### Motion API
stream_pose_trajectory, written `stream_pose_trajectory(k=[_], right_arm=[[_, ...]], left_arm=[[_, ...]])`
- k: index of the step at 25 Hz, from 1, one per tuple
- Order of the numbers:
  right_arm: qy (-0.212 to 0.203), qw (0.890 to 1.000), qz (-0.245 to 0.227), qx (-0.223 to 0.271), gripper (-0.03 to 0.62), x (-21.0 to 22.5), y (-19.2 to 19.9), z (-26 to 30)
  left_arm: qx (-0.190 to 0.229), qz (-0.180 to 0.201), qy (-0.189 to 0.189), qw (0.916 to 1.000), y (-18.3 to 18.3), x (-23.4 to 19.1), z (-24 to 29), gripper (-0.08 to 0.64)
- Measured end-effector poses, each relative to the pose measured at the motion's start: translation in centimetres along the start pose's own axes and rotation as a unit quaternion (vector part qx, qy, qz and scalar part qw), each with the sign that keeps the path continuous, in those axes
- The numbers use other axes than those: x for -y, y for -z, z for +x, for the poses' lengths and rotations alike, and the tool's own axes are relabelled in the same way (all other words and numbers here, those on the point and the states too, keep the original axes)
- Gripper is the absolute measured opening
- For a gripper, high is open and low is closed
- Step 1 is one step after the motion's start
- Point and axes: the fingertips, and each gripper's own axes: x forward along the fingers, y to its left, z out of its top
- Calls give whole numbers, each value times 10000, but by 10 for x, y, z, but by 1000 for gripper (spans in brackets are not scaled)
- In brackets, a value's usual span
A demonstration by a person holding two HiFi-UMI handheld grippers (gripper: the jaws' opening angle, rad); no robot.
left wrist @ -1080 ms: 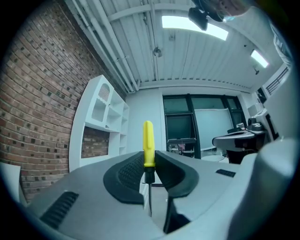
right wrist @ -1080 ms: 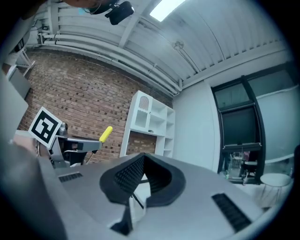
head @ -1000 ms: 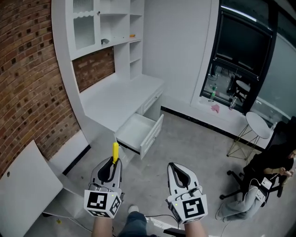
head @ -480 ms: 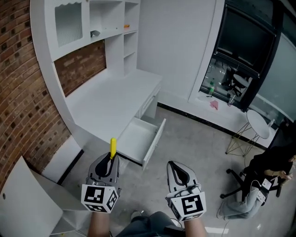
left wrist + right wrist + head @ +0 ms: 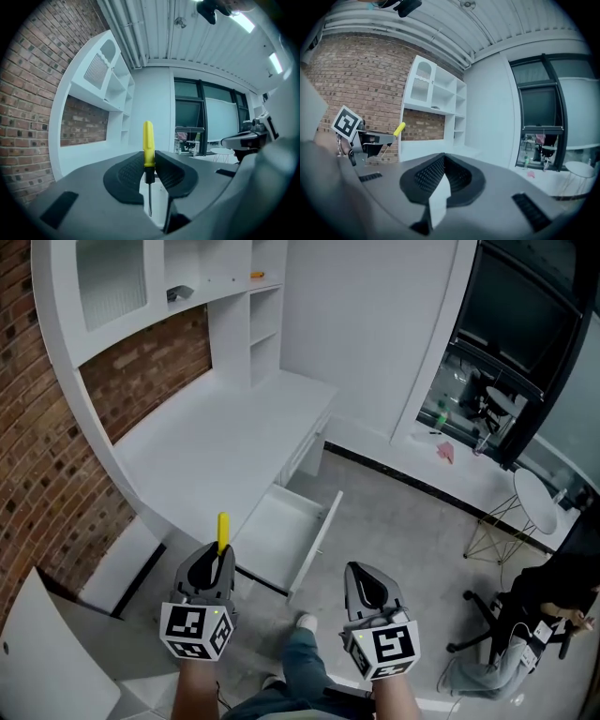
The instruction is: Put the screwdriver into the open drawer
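My left gripper [image 5: 217,564] is shut on a yellow-handled screwdriver [image 5: 222,531], which stands upright between the pads with its handle up. In the left gripper view the screwdriver [image 5: 148,143] has its thin shaft pointing down behind the left gripper's [image 5: 149,165] jaws. The open white drawer [image 5: 319,538] juts from the desk just ahead and to the right of that gripper. My right gripper [image 5: 367,589] hangs beside it over the floor, shut with nothing in it. The right gripper view shows its own right gripper [image 5: 443,161] closed, with the left gripper [image 5: 370,138] and the screwdriver [image 5: 399,129] at the left.
A white desk [image 5: 216,442] with a shelf unit [image 5: 234,315] stands against the brick wall [image 5: 37,427]. A white panel [image 5: 47,652] leans at lower left. My own leg and shoe [image 5: 302,652] show between the grippers. A seated person [image 5: 553,601] and a round table [image 5: 536,493] are at the right.
Both grippers have moved forward toward the desk, so the open drawer now lies close ahead of them. The screwdriver stays in the left gripper's hold.
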Motion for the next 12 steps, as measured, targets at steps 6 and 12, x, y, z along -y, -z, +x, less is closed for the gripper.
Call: stream_pose_trajectory(k=[6,12], right_arm=[[-144,9999,75,-53,11,44,-2,70],[-264,9988,302,-274,11,96,10,122]], left_arm=[[-219,41,34,9997,5,-2,86,83],[-562,6,42,9984,19,5,170,83]])
